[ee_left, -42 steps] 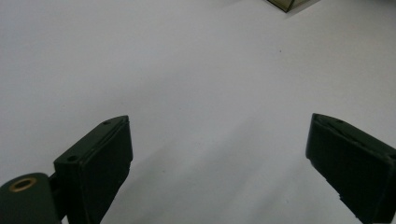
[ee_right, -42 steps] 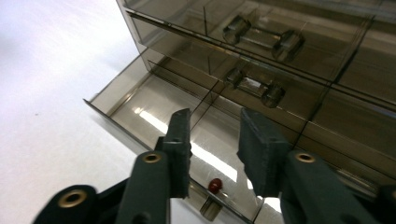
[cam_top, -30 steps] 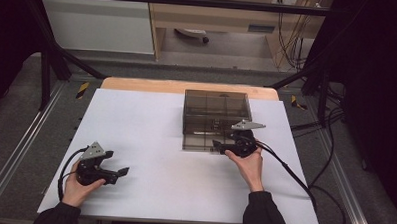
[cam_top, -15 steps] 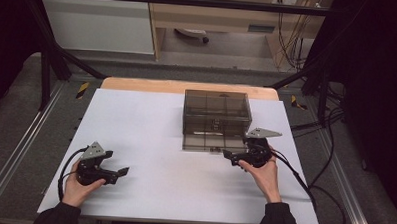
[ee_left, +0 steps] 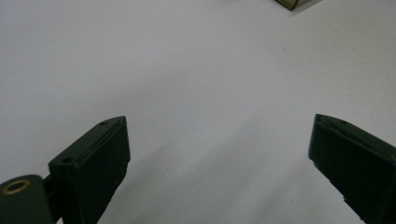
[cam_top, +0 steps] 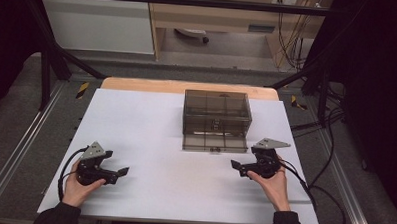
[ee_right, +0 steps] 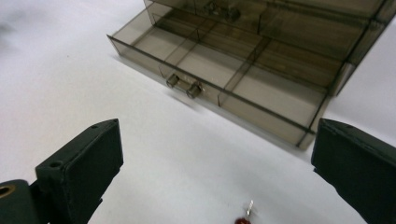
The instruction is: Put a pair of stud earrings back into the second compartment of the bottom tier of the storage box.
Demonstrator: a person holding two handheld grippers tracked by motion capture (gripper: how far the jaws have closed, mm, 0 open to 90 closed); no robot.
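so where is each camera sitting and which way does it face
High view: fixed above the person's side, looking forward and down on the white table and smoky drawer box; both hands, the left gripper and right gripper show.
Left gripper view: rides the left gripper, facing bare tabletop between its open jaws, with a corner of the box at the top edge.
Right gripper view: rides the right gripper, facing the pulled-out drawer between its open jaws.
All three share the box.

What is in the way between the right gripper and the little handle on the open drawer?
Nothing visible. Bare white table lies between the open right gripper and the handle; a tiny red thing sits nearer, below the gripper.
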